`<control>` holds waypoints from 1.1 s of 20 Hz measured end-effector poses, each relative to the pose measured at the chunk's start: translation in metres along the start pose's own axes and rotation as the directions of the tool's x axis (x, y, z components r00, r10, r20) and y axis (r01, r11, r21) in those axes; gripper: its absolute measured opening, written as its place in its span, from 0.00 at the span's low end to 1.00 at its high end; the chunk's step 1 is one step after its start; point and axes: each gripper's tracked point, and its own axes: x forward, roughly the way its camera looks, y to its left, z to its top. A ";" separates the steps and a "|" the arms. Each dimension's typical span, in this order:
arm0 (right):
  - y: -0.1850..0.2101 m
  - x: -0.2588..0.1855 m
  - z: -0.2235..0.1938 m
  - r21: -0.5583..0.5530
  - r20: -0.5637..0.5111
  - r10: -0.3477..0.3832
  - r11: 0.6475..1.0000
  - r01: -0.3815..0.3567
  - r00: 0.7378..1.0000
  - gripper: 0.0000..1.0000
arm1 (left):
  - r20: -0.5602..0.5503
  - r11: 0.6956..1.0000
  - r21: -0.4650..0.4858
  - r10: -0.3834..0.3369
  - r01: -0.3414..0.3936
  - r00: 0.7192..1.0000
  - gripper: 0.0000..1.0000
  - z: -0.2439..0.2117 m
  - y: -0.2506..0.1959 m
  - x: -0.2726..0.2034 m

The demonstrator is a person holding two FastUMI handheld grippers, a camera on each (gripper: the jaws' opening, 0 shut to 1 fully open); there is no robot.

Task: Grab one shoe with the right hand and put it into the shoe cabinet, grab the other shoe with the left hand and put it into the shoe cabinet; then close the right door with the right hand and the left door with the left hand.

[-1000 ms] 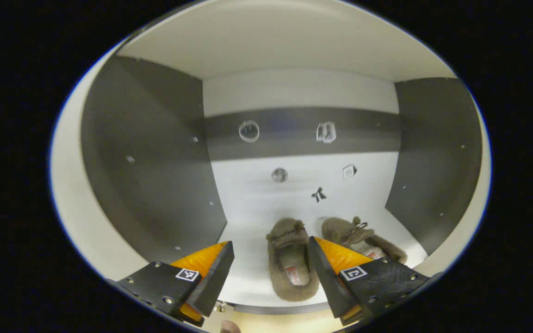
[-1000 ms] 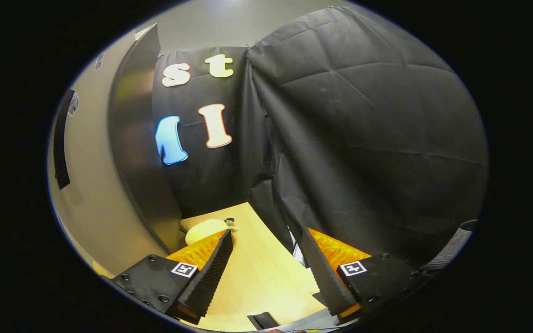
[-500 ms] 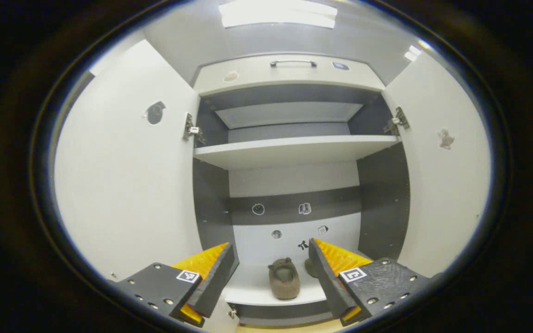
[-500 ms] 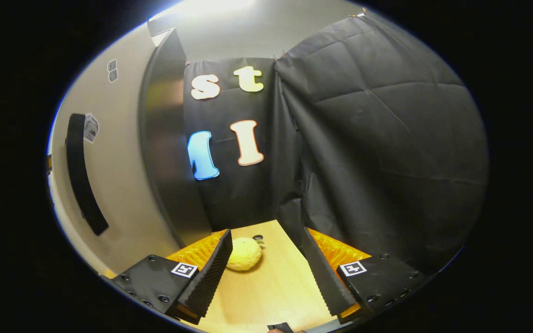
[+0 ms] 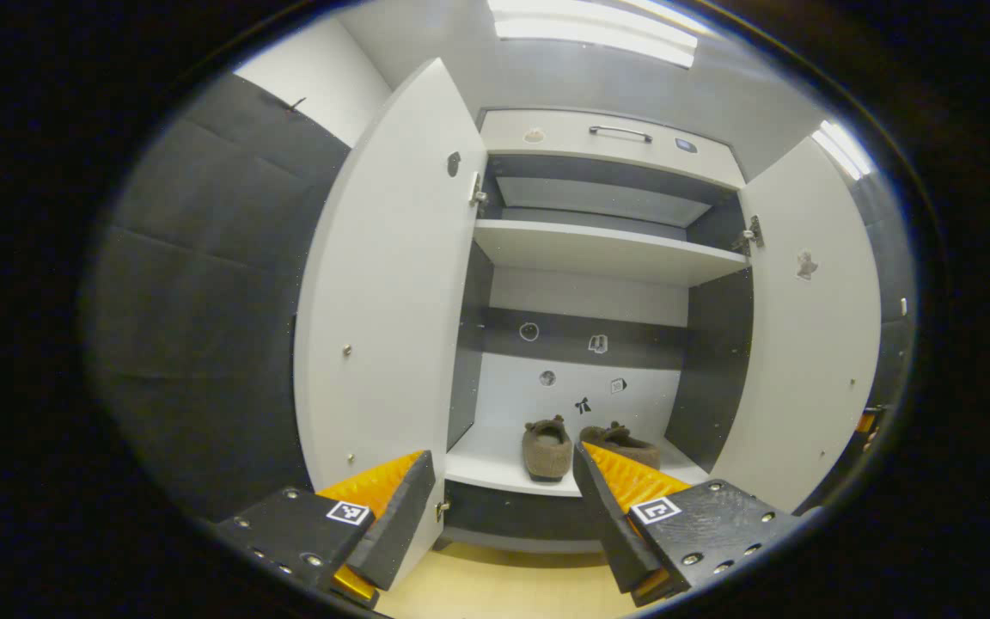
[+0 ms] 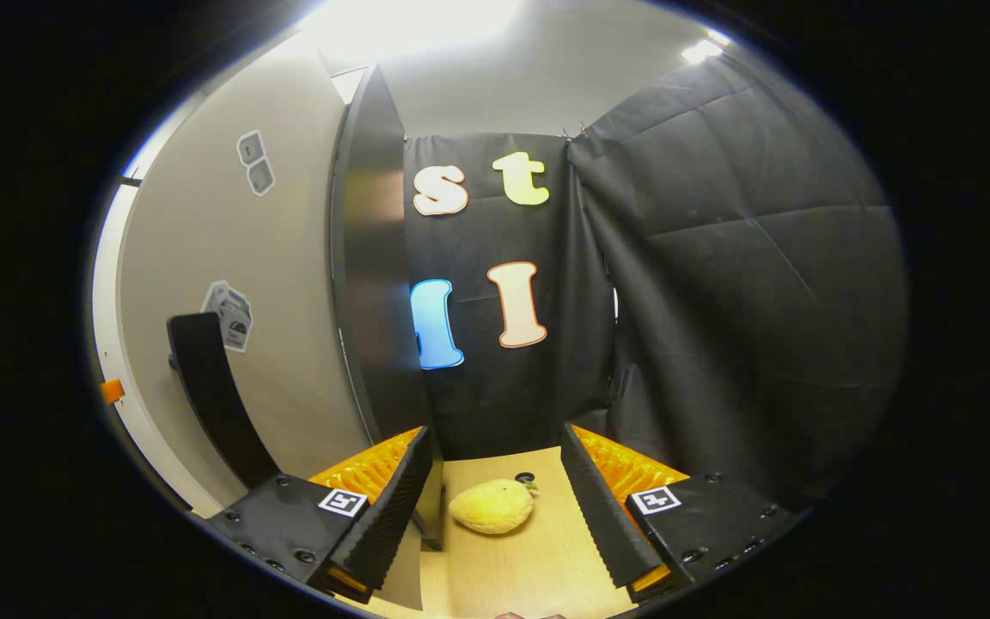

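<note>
In the left gripper view the shoe cabinet (image 5: 607,249) stands with both doors swung wide. Two brown fuzzy shoes sit side by side on its lower shelf, one (image 5: 546,449) on the left and the other (image 5: 630,444) on the right, partly behind a finger. My left gripper (image 5: 504,516) is open and holds nothing, a short way in front of the cabinet beside the left door (image 5: 383,284). The right door (image 5: 813,344) hangs open on the far side. In the right gripper view my right gripper (image 6: 495,516) is open and holds nothing, close to the right door's outer face (image 6: 203,241) and its black handle (image 6: 211,395).
A yellow plush toy (image 6: 492,507) lies on the wooden floor (image 6: 529,567) between my right fingers' lines. A dark glossy panel (image 6: 370,284) stands beside the door. Black cloth walls close off the space behind and to the sides. An upper shelf (image 5: 607,249) spans the cabinet.
My left gripper has backed out of the cabinet, leaving both shoes on the lower shelf, and turned left. My right gripper has moved nearer the right door's handle and the yellow toy.
</note>
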 end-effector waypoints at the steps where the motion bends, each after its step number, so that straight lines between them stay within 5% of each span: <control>1: 0.010 -0.002 0.007 0.004 0.001 0.020 1.000 -0.020 1.000 0.92 | -0.017 1.000 -0.018 0.006 -0.006 1.000 0.99 -0.004 -0.001 -0.002; 6: 0.034 -0.019 0.034 -0.052 0.035 0.056 0.997 -0.054 0.998 0.99 | -0.050 0.999 -0.039 -0.037 0.035 0.998 0.93 -0.002 -0.002 -0.006; 9: 0.039 -0.024 0.021 -0.063 0.015 0.011 0.998 -0.010 1.000 0.89 | -0.052 0.997 0.014 -0.075 0.075 0.996 0.93 -0.003 0.003 -0.006; 14: 0.062 -0.041 0.021 -0.104 0.015 -0.025 0.994 0.027 1.000 0.89 | -0.058 0.987 -0.003 -0.162 0.163 0.985 0.93 -0.002 -0.004 -0.014; 22: 0.145 -0.051 0.017 -0.130 0.042 0.031 0.991 -0.026 0.999 0.89 | -0.051 0.983 -0.040 -0.184 0.182 0.982 0.94 0.003 0.030 -0.023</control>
